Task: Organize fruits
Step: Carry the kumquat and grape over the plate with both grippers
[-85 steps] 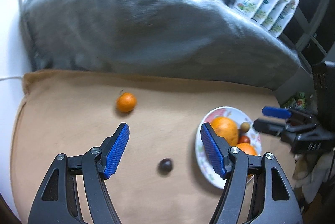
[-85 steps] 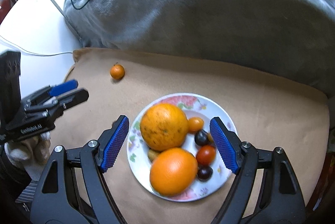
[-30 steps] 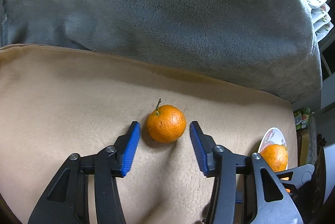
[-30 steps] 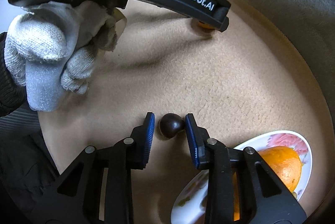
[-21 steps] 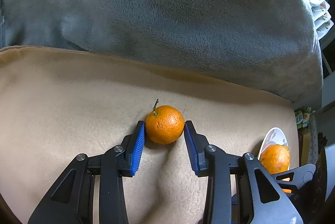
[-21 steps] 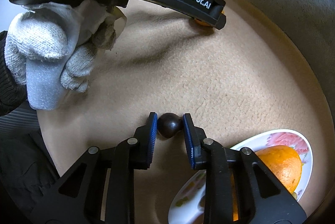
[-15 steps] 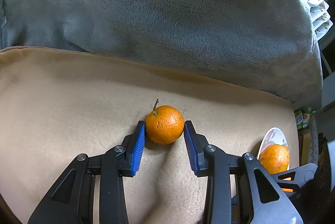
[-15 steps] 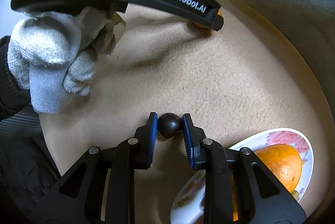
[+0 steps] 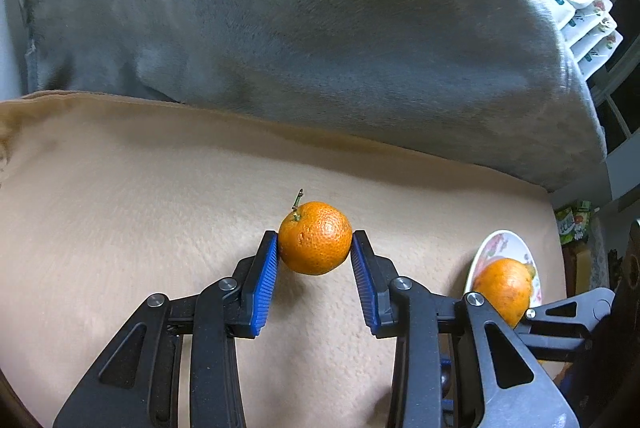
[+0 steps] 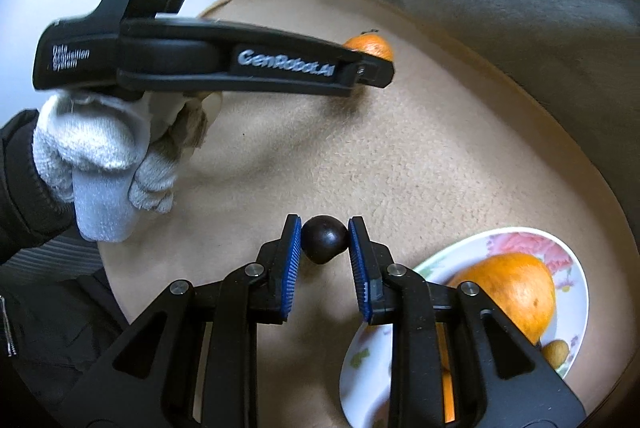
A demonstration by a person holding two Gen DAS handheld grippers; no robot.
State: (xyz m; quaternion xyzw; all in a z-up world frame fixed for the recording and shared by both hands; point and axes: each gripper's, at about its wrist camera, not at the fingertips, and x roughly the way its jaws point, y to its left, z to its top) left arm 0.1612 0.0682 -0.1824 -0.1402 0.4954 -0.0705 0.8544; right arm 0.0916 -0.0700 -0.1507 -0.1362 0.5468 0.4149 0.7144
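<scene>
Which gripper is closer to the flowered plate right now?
Right. The right gripper, gripping a dark fruit, is beside the plate; the left gripper clamps the tangerine farther away.

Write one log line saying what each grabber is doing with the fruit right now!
left gripper: shut on small orange mandarin | right gripper: shut on small dark round fruit | flowered white plate: holds big oranges

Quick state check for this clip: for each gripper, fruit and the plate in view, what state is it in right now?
Left gripper: jaws shut on the small stemmed orange mandarin.
Right gripper: jaws shut on the small dark round fruit.
Floral white plate: on the tan blanket, holding a large orange fruit.
</scene>
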